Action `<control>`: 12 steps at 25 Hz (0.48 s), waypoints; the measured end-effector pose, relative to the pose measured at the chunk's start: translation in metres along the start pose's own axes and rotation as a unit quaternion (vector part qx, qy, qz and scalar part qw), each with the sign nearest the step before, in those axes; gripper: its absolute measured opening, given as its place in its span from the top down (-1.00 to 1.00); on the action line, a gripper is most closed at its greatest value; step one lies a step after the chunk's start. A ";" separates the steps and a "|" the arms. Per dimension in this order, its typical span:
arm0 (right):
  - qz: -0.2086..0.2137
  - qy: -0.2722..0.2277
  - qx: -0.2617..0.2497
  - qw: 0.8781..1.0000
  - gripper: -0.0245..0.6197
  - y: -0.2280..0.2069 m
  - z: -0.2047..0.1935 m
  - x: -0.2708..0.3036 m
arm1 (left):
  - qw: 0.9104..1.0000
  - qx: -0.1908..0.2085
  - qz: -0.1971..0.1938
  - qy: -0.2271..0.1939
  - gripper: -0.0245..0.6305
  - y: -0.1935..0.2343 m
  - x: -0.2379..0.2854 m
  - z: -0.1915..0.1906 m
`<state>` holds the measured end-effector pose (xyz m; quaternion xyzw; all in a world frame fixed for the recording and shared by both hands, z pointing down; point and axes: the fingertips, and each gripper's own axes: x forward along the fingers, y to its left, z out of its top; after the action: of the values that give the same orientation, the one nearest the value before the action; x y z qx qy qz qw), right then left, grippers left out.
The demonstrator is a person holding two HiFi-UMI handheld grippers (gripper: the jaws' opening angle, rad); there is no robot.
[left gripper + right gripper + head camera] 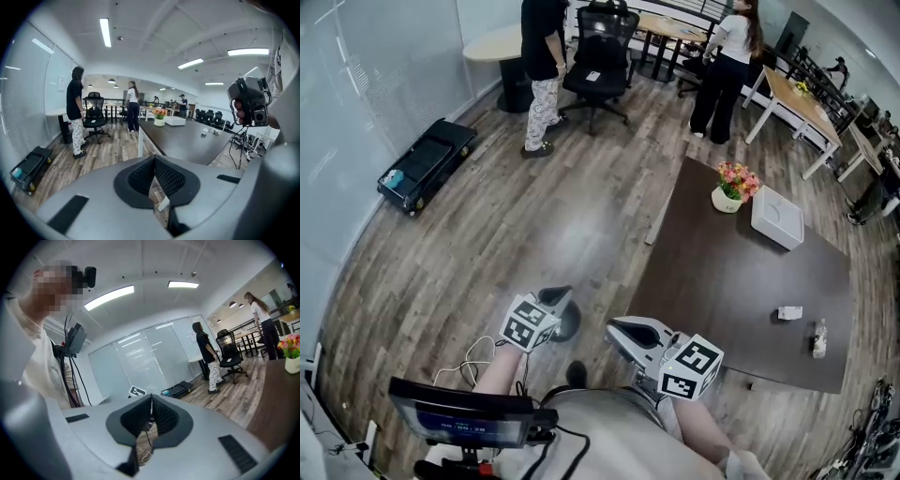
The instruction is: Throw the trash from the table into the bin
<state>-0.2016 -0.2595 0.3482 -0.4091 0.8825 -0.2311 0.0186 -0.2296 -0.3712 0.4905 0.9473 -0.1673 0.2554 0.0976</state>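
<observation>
Both claws are clenched on nothing: the left claw [555,297] and the right claw [615,328] hang just off the worktop's [722,272] near corner. The trash, a crumpled white scrap [788,312] with a small bottle [818,339] beside it, lies toward the worktop's right end. The approach looks to be the step in hand; next, a claw must reach across the worktop and spread its jaws. No bin shows. Open floor [516,234] lies left of the worktop, whose edge sits close beside the right claw.

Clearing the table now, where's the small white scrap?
In the head view, the small white scrap lies on the dark table at its right end, just left of the small bottle, nearer the person than the white box.
</observation>
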 end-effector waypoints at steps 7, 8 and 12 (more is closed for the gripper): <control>0.001 -0.019 -0.002 1.000 0.86 0.006 -0.002 -0.071 | 0.999 0.022 0.010 -0.021 0.89 -0.060 0.005 0.037; -0.001 -0.022 -0.001 1.000 0.86 0.007 -0.004 -0.084 | 0.999 0.024 0.009 -0.027 0.89 -0.073 0.005 0.043; -0.006 -0.033 0.002 0.999 0.86 0.016 -0.012 -0.128 | 0.998 0.034 0.005 -0.055 0.89 -0.123 -0.003 0.066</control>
<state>-0.1308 -0.1521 0.3322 -0.4217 0.8784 -0.2198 0.0471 -0.1575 -0.2748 0.4207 0.9619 -0.1683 0.2085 0.0546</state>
